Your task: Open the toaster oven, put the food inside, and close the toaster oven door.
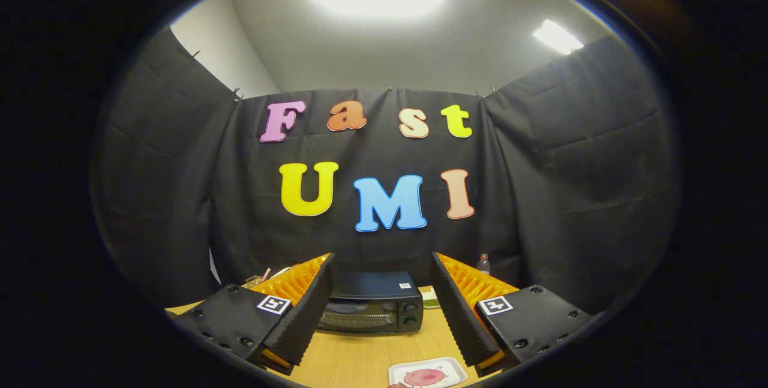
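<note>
Jaws (382, 310) released wide, holding nothing, aimed at black boxy toaster oven (370, 307) with door closed, well beyond on wooden surface (354, 358). Pink food on white plastic tray (427, 372) near, likely staged for loading.

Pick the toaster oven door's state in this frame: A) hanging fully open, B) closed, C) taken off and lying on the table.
B: the toaster oven beyond the open, empty gripper shows its glass door upright and flush with its front, and the food still lies on the plate.
</note>
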Action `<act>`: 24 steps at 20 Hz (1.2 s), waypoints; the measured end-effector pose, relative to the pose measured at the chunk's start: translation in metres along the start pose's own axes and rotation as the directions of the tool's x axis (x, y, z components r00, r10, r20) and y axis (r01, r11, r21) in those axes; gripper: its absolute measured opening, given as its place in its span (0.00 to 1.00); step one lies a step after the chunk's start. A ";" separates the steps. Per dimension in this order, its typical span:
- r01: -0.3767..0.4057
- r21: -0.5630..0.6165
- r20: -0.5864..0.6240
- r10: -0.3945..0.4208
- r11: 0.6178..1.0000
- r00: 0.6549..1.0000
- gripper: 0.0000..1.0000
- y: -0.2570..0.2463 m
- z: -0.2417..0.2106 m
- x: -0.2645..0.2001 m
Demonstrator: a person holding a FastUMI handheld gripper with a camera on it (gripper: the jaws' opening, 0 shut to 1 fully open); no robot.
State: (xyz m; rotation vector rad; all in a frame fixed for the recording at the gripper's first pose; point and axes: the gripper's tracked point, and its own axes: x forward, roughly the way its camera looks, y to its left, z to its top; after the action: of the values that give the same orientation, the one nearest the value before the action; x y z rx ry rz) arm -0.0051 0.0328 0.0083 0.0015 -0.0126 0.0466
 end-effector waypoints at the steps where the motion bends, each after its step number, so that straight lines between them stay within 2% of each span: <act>1: -0.007 0.005 0.001 0.007 1.000 1.000 0.98 0.005 0.000 0.003; 5: -0.032 -0.002 -0.004 0.032 0.999 0.999 0.98 0.020 -0.002 0.019; 13: -0.085 0.036 -0.031 0.086 0.996 0.996 0.98 0.052 -0.027 0.088; 24: -0.111 0.061 -0.167 0.120 0.992 0.979 0.98 0.070 -0.118 0.186</act>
State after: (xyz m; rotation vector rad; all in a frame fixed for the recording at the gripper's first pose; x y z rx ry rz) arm 0.1794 0.1114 -0.1077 0.0479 0.1598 0.1630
